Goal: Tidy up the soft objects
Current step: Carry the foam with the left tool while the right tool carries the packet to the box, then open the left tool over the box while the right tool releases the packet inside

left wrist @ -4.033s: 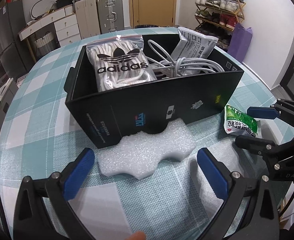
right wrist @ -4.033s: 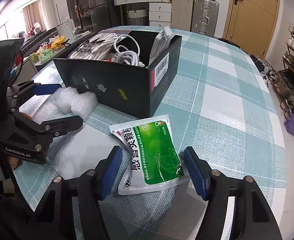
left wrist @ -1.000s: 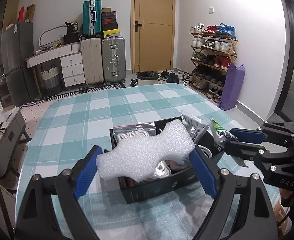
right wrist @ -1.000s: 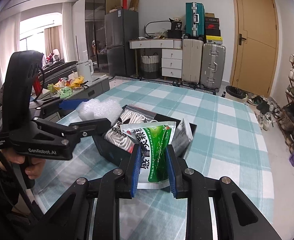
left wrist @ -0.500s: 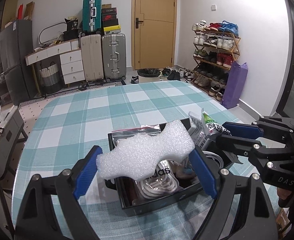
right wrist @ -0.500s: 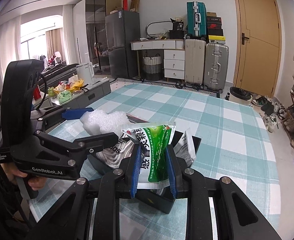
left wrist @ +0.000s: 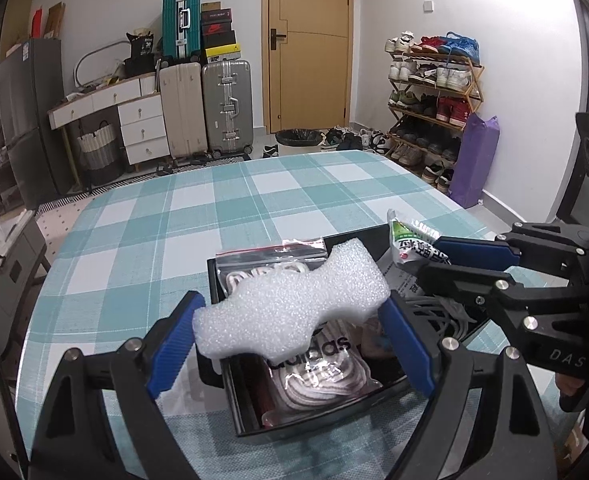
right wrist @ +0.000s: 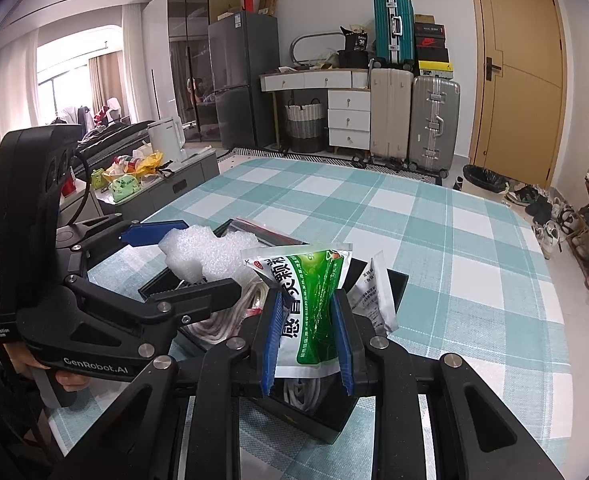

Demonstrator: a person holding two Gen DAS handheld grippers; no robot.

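The left tool [left wrist: 292,316] clamps a white, bubbly foam piece [left wrist: 290,312]. The right tool [right wrist: 308,340] pinches a crumpled green-and-white sachet [right wrist: 308,300] with Chinese print, above the black box [left wrist: 314,412] holding an "adidas" bag [left wrist: 318,364].

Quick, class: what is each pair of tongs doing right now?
Left tongs: closed on the foam.
Right tongs: closed on the green packet.

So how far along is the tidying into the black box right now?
Already in the black box: the adidas bag, white cables and a paper packet. In hand: the left gripper holds the foam piece, the right gripper the green sachet, both above the box. Left: releasing both inside.
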